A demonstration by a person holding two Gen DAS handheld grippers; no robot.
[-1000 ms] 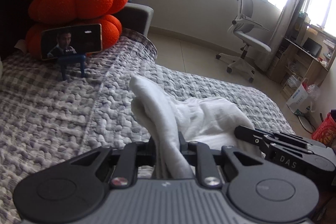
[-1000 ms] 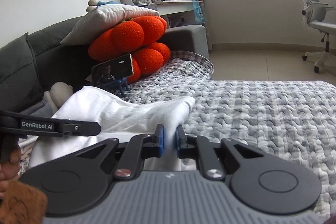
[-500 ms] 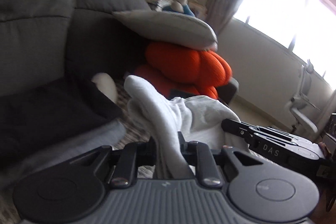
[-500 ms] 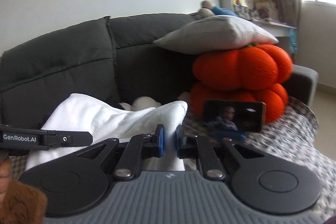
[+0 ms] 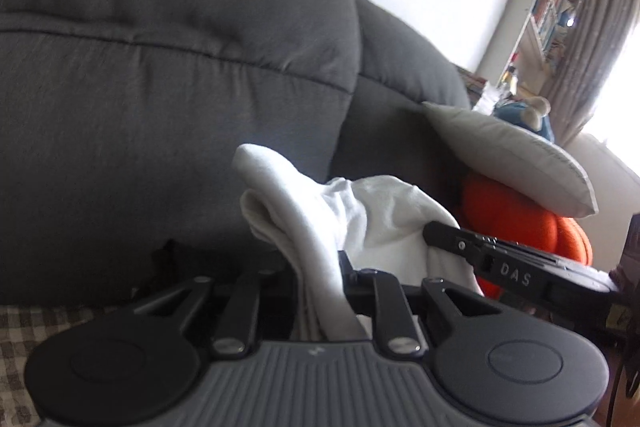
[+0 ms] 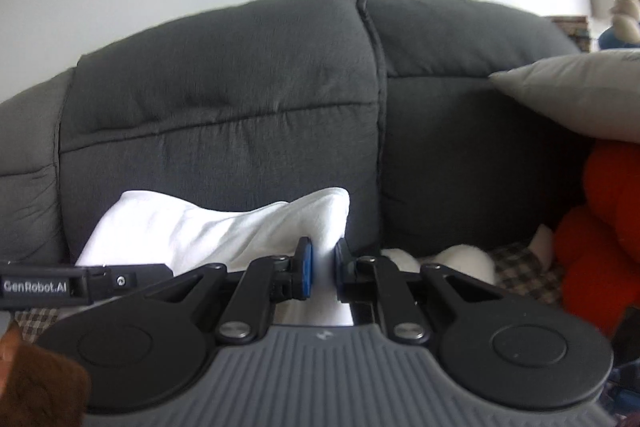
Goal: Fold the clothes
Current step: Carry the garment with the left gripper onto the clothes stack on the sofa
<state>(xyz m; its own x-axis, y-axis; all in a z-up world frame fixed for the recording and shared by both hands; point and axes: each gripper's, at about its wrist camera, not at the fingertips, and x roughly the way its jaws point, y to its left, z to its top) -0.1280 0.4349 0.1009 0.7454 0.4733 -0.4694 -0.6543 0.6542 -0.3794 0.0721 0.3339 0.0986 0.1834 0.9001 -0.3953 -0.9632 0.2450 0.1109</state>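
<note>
In the left wrist view, the left gripper (image 5: pixel 320 269) is clamping a thick fold of the white garment (image 5: pixel 360 219) between its jaws. The cloth is rising out of the jaws as a rounded bunch and spreading to the right, where the right gripper (image 5: pixel 516 273), marked DAS on its side, is reaching in against the same cloth. The garment is hanging in the air in front of the dark grey sofa back (image 5: pixel 168 79). Toward the sofa's right end a grey pillow (image 5: pixel 512 163) is lying on top of an orange pumpkin cushion (image 5: pixel 532 223). A strip of checked blanket (image 5: pixel 24 323) is showing at the bottom left corner.

In the right wrist view, the right gripper (image 6: pixel 322 273) is pinching a corner of the white garment (image 6: pixel 208 231) between its blue pads (image 6: pixel 306 273), the jaws standing nearly together on the cloth. The garment is stretching leftward to the left gripper (image 6: pixel 80 285), labelled GenRobot.AI, whose jaws are hidden from this side. The cloth is being held up before the sofa back (image 6: pixel 240 99), near the seam between its two back cushions. The grey pillow (image 6: pixel 580 95) and orange pumpkin cushion (image 6: pixel 604 227) are sitting at the right edge, with the checked blanket (image 6: pixel 520 267) and something white and fluffy (image 6: pixel 460 261) lying on the seat beside them.
</note>
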